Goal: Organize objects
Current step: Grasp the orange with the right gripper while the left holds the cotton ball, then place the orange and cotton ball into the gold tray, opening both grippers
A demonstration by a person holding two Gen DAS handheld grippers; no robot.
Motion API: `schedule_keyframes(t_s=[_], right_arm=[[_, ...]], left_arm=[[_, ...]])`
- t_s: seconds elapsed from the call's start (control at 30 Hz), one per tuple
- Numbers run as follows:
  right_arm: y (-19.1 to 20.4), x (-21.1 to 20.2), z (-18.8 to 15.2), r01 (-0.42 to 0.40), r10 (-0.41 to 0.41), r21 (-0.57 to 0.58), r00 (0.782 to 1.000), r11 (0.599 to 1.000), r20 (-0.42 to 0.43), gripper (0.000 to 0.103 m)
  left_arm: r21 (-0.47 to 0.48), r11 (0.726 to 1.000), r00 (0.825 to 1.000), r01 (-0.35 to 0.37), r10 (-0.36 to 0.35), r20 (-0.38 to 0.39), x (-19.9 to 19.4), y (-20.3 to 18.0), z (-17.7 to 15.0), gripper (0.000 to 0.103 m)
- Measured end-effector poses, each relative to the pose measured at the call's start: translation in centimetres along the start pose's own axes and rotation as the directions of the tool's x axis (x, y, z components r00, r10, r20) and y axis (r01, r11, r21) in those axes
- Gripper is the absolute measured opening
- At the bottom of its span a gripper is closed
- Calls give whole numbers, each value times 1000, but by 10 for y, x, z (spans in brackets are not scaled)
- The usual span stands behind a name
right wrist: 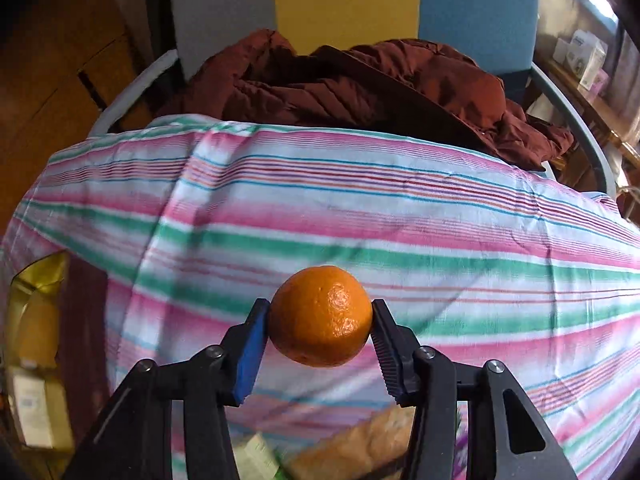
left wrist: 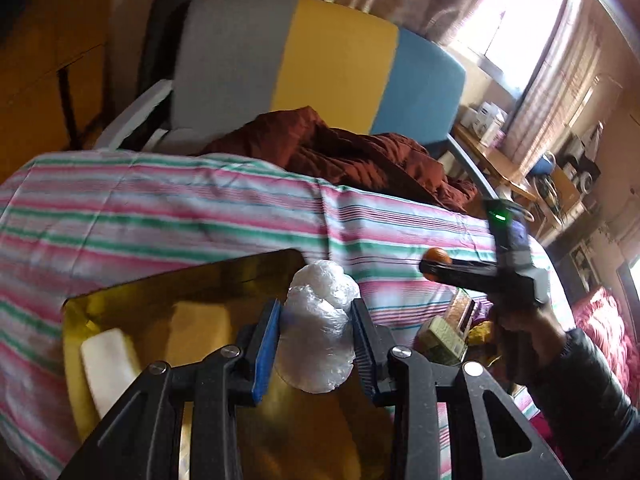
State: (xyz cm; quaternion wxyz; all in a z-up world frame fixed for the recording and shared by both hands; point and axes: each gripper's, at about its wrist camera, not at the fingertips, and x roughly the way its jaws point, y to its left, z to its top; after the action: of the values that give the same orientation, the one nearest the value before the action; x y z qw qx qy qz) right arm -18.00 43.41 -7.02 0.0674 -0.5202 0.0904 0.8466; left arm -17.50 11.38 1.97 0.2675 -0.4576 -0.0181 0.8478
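Over a bed spread with a pink, green and white striped sheet (right wrist: pixel 360 216), the left gripper (left wrist: pixel 316 340) is clenched on a crumpled clear plastic bag (left wrist: pixel 320 320), holding it above the near edge of a shiny gold rectangular tray (left wrist: pixel 168 304) that rests on the sheet. A pale cream block (left wrist: pixel 108 364) lies in the tray's left part. The right gripper (right wrist: pixel 320 318) grasps a round orange fruit (right wrist: pixel 320 316) clear of the sheet, to the right of the tray; below it on the sheet lie a green printed carton (left wrist: pixel 444 336) and a tan packet (right wrist: pixel 360 444), blurred. A rumpled rust-brown quilted jacket (right wrist: pixel 360 88) lies at the sheet's far edge, against a grey, yellow and blue panelled headboard (left wrist: pixel 332 68). A hand in a dark sleeve (left wrist: pixel 576 364) holds the right gripper's handle.
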Motion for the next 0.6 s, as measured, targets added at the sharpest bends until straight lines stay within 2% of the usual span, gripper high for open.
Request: schedule_keyframes(t_s=[0.13, 0.3, 0.47, 0.6], right_arm=[[25, -39, -21, -69, 71, -45, 996, 997, 61, 51], [77, -80, -49, -176, 189, -117, 975, 978, 119, 51], [138, -95, -73, -256, 281, -211, 955, 943, 99, 51], [179, -93, -86, -302, 322, -235, 945, 924, 53, 51]], left_arm=[[-52, 998, 999, -37, 37, 10, -21, 22, -20, 35], [-143, 986, 997, -81, 83, 8, -40, 55, -48, 35], [-229, 965, 992, -125, 128, -2, -53, 91, -74, 35], [-263, 954, 988, -144, 155, 22, -59, 109, -78, 35]])
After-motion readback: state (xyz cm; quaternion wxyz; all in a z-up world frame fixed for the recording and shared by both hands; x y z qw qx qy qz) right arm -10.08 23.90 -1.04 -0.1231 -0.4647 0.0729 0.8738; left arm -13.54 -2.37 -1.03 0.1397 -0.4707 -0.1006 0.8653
